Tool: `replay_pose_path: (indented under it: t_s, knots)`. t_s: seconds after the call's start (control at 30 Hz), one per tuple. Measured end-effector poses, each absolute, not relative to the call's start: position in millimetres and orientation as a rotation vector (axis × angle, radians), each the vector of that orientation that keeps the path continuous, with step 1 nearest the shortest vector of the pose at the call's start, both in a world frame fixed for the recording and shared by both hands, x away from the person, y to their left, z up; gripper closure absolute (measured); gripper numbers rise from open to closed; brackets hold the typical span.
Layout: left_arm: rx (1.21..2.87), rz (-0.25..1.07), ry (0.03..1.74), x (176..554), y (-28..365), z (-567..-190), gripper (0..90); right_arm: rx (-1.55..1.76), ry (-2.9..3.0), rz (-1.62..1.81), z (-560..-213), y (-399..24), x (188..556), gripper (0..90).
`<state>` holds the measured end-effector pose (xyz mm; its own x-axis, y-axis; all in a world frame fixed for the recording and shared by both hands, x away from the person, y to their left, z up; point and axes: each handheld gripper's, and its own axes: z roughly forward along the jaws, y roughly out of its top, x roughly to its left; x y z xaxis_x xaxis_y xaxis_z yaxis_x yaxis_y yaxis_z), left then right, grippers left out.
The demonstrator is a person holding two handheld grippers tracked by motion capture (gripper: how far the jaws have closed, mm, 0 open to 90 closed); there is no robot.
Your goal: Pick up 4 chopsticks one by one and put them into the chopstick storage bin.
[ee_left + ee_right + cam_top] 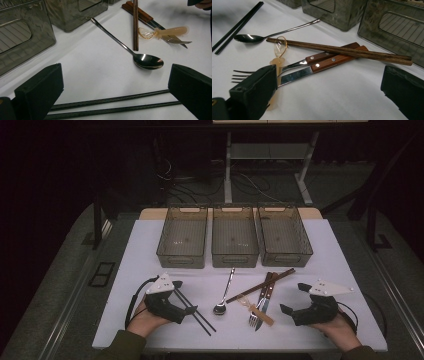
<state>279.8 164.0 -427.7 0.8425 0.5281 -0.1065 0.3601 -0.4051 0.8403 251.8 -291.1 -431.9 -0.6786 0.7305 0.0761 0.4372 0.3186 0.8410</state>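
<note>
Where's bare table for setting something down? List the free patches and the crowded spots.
Free: the strip between the black chopsticks and the spoon; the table left of the bins. Crowded: the middle, where wooden chopsticks cross fork and knife.

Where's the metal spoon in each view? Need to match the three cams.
High view: spoon at table centre, bowl toward the person, handle toward the middle bin.
Left gripper view: spoon right of centre, bowl just beyond the black chopsticks.
Right gripper view: spoon upper left, bowl pointing left.
Shared landmark: the brown chopsticks, lying across the wooden-handled fork and knife beside the spoon.
</note>
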Motion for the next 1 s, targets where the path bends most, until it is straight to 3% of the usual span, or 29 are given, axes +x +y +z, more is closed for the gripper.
replay_pose_path:
  t_s: [0.3,0.5,0.7,1.0]
  knots:
    - [2.045,0.237,0.67,281,166,-427,1.9,1.043,2.274,1.292,-432,-292,253,1.0]
    - [2.065,0.272,0.697,284,171,-426,8.9,1.044,2.287,1.29,-433,-293,254,1.0]
    - [2.094,0.318,0.737,285,184,-426,21.9,1.038,2.281,1.293,-431,-292,253,1.0]
    - [2.122,0.364,0.801,291,204,-426,54.3,1.038,2.287,1.29,-432,-292,254,1.0]
